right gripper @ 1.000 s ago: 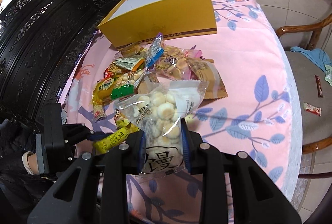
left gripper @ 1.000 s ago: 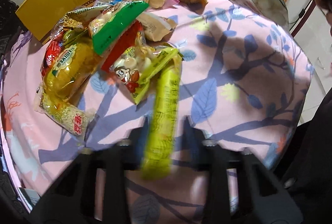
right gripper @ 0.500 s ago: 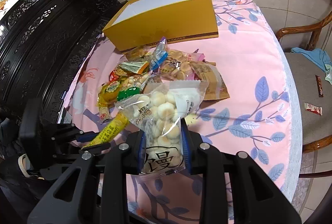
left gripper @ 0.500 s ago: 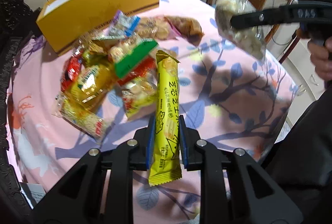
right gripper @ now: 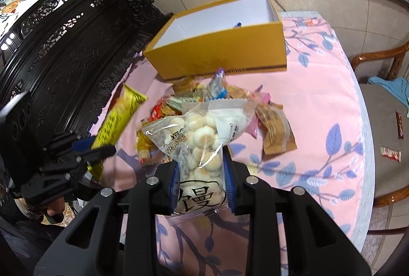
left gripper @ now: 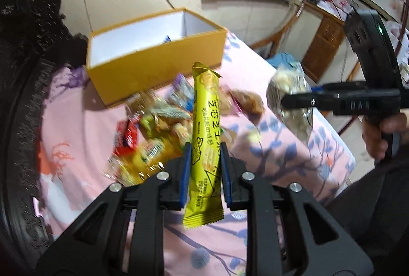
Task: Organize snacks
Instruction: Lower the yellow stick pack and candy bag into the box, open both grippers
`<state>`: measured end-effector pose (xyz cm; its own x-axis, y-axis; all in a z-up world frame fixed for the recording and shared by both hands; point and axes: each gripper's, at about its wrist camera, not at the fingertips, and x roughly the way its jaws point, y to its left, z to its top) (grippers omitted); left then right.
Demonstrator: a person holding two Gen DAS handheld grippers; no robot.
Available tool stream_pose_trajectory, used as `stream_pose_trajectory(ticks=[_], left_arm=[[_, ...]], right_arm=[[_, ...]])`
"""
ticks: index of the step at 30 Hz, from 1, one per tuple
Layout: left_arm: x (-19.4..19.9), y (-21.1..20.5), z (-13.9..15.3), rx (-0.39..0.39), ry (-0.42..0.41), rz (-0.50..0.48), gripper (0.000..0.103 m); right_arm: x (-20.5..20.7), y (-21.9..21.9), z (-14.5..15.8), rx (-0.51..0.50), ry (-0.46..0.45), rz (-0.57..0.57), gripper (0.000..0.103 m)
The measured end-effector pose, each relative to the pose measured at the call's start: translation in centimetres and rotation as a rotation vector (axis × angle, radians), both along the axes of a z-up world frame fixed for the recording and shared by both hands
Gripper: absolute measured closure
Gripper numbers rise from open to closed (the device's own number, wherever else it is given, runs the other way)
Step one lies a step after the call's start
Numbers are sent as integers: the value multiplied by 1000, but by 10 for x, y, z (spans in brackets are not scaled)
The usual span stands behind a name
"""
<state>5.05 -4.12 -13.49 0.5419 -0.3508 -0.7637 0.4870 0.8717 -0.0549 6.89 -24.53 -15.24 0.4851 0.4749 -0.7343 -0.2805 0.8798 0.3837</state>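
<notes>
Each gripper, left gripper (left gripper: 205,168) and right gripper (right gripper: 201,172), clamps one packet—yellow bar (left gripper: 206,143), biscuit bag (right gripper: 202,138)—above perhaps ten blurred snacks (left gripper: 158,120).

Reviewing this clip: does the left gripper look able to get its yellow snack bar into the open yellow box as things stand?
Probably yes. The left gripper holds the yellow snack bar up off the table, and the yellow box beyond the snack pile is open-topped and nearly empty. The right gripper with its bag of round biscuits is off to the side.
</notes>
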Motion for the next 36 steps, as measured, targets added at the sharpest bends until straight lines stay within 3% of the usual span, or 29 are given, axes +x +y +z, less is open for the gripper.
stream_pose_trajectory(ticks=[9,13,21,26,36], left_arm=[[48,-1,50,-65,-99,87,82],[88,1,74,-109,-131,154,82],[189,16,113,-126,-176,317,82],[237,14,117,-106,-177,344,82],[306,-1,83,-59,-96,365,82]], right_arm=[[40,6,36,47,-100,38,73],[73,11,62,53,-174,48,73],[148,24,117,59,-316,38,73],[194,29,128,35,-345,27,73],[263,42,96,-74,-305,-17,73]])
